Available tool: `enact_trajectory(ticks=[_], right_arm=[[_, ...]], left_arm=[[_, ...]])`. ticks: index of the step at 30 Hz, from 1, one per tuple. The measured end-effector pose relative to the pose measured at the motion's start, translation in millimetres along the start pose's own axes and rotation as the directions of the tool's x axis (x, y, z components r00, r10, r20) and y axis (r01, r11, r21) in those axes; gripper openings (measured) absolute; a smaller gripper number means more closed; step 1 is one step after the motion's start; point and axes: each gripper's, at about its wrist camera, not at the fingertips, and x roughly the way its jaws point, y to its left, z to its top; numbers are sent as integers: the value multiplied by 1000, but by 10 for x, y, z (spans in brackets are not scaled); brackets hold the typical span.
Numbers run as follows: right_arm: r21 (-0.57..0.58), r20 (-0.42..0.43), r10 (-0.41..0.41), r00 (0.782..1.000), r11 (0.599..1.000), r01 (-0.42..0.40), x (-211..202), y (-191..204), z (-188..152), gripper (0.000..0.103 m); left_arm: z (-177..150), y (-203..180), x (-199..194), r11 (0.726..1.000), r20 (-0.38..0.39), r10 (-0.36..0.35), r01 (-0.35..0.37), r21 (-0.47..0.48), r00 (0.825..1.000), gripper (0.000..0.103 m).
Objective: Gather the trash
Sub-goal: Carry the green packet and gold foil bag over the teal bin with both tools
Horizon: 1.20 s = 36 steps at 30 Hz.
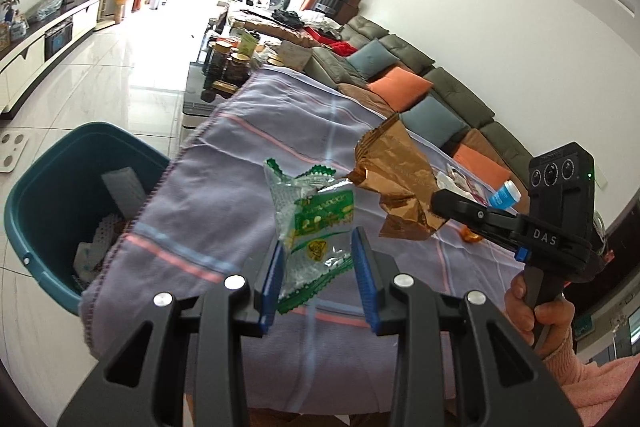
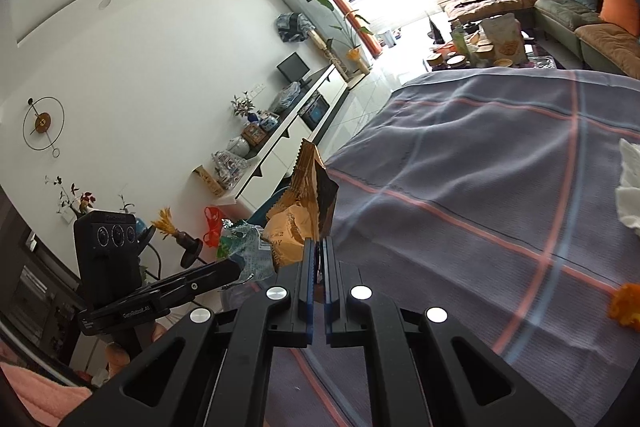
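My left gripper point(image 1: 318, 273) is shut on a clear and green plastic wrapper point(image 1: 312, 223), which stands up between its blue pads above the striped tablecloth point(image 1: 256, 147). To its right, my right gripper point(image 1: 440, 201) holds a crumpled brown-gold snack bag point(image 1: 396, 183). In the right wrist view the right gripper point(image 2: 319, 247) is shut on that bag point(image 2: 308, 199), and the left gripper point(image 2: 230, 269) with the wrapper point(image 2: 244, 247) shows at the left. A teal bin point(image 1: 44, 187) holding some trash stands on the floor by the table's left edge.
A white tissue point(image 2: 628, 187), an orange peel point(image 2: 624, 307) and a blue-capped bottle point(image 1: 504, 195) lie on the cloth. Jars point(image 1: 228, 63) crowd the table's far end. A sofa point(image 1: 440, 87) with cushions runs along the right. A person's hand point(image 1: 536, 311) grips the right handle.
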Motion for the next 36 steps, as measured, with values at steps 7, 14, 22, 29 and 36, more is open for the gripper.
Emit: enact_trajectory(ticks=[7,14,22,29,36], right_arm=[[-13,-27,30,999,999,-30,194,96,50,4],[-33,-52,50,997,998,-52,381,199,106,4],[-47,-86,68,994,996,-72,571,337,123,4],[-65,-106,77,991,994,-84,714,440,160,4],[-80,-124,81,989,993,-91,854,526,196,4]], left_arm=[[12,109,-140,999,25,37,-37,-18,999,34],[61,237,-241,996,46,78,-77,-38,996,34],[104,404,-297,992,61,114,-111,-58,992,34],[149,534,-360,987,75,149,-144,-73,986,34],[186,652,-424,980,90,188,-181,-84,978,34]])
